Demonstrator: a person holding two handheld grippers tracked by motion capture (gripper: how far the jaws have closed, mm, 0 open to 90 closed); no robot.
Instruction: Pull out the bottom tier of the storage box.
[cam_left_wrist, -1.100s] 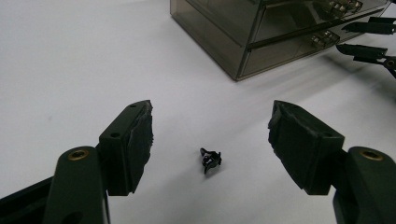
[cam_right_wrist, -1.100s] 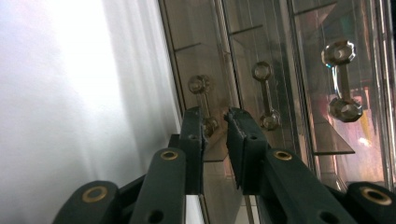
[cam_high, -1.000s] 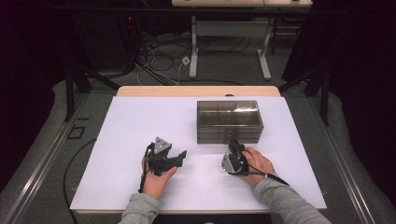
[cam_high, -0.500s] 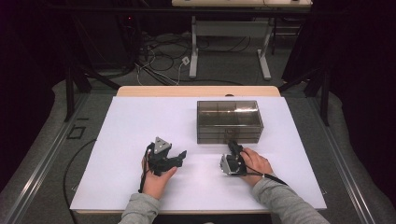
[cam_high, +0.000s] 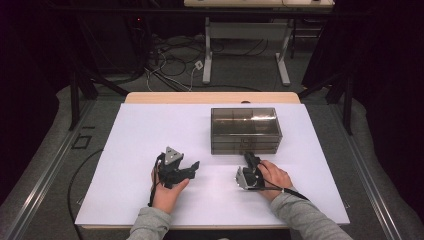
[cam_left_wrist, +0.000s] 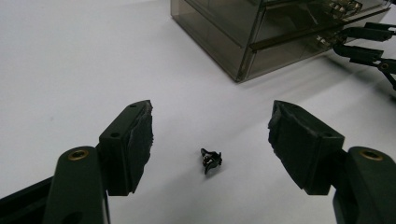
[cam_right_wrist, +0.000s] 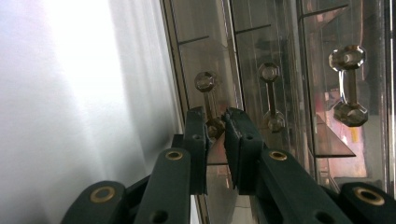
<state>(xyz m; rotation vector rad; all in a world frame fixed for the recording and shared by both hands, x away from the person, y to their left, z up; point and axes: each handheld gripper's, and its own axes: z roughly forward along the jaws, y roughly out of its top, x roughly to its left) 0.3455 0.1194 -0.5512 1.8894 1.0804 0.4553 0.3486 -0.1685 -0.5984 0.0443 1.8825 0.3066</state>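
- left gripper (cam_high: 192, 165) rests on the near-left part of the table (cam_high: 150, 130), its fingers (cam_left_wrist: 133, 140) spread wide and holding nothing; one small black clip-like piece (cam_left_wrist: 211, 160) lies on the table between them, touching neither.
- risk here: if the fingers close too high or off-centre, the tiny piece may skid or flip away on the smooth sheet.
- right gripper (cam_right_wrist: 216, 128) sits near-right, fingers (cam_right_wrist: 196, 140) clenched on the lowest drawer's knob handle (cam_right_wrist: 208, 102) at the front of the smoked plastic drawer box (cam_high: 245, 130), which stands right of centre, farther back.
- risk: the grip catches only one end knob of the handle, so i judge a pull could slip off; the light box may also slide toward the person rather than the drawer opening, since nothing steadies it.
- count: two grippers, one loose black piece, one drawer box, three knob handles seen in the right gripper view.
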